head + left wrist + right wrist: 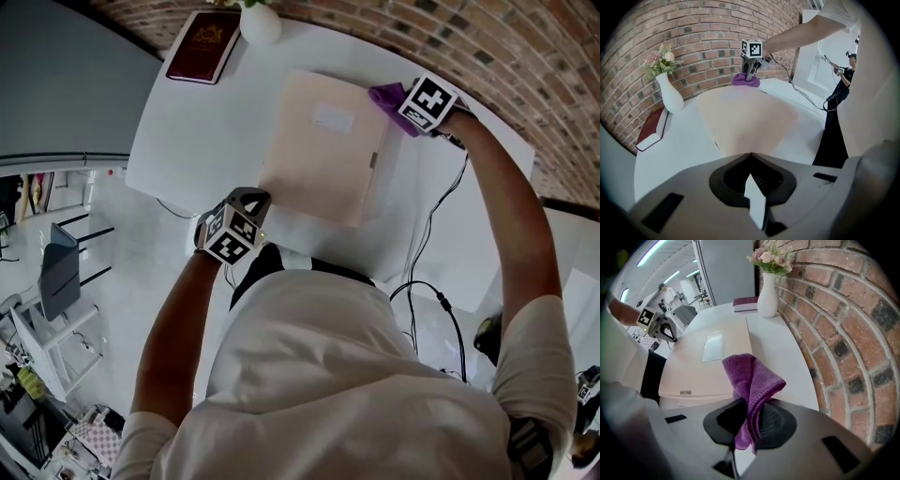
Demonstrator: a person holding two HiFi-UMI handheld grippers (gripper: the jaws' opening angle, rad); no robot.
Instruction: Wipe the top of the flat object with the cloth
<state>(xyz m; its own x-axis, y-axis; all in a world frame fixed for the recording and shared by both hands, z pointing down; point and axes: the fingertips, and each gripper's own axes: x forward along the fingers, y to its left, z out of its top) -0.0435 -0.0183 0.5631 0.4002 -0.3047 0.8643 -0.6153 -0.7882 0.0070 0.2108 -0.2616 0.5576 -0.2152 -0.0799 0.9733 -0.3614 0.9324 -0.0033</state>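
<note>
Left gripper (pixel 750 154): my jaws are closed together on the near left corner of the flat object (pixel 319 150).
Right gripper (pixel 752 401): my jaws are clamped on the purple cloth (pixel 750 376), whose folded end sticks out ahead of them.
Cloth position: at the far right corner of the flat object.
Flat object: pale beige, lying flat on the white table (pixel 187 131).
Far left of table: a dark red book (pixel 202 45) beside a white vase (pixel 261 23), near the brick wall (pixel 853 315).

We see only the bottom of the vase (pixel 261 22); we cannot read the small label (pixel 685 393) on the flat object (pixel 693 369).
</note>
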